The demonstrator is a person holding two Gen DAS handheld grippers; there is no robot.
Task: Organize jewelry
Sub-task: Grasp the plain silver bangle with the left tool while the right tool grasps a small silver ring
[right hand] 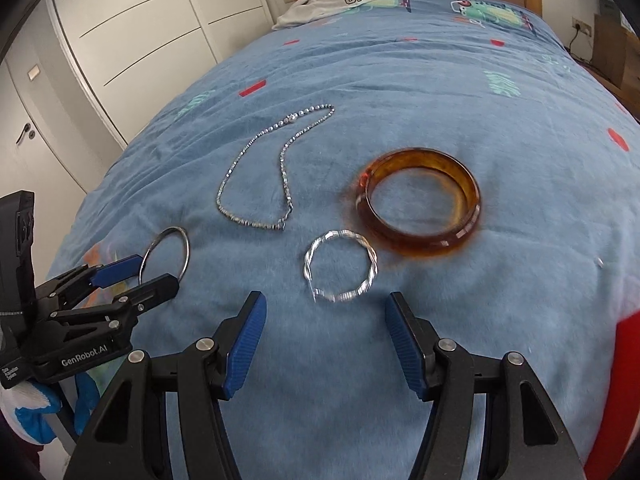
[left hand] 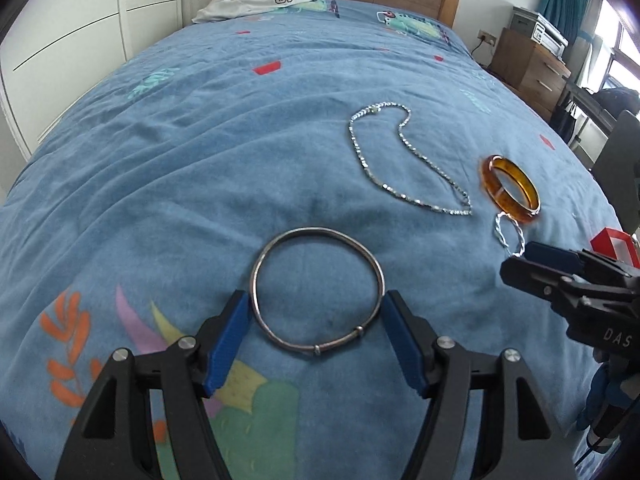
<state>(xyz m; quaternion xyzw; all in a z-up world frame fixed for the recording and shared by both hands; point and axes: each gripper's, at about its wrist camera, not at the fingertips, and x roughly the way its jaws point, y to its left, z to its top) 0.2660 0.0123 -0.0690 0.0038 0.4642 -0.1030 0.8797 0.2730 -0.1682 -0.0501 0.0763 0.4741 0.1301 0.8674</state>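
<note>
Jewelry lies on a blue bedspread. A thin silver bangle rests flat between the blue pads of my left gripper, which is open and straddles its widest part. In the right wrist view that left gripper sits at the silver bangle. My right gripper is open, just short of a twisted silver bracelet. An amber bangle lies just beyond it. A silver chain necklace lies looped farther left. The left wrist view shows my right gripper by the twisted bracelet.
A red box sits at the bed's right edge. White clothing lies by the wooden headboard. White wardrobe doors stand to the left, and a wooden drawer unit to the right. A gloved hand holds the left gripper.
</note>
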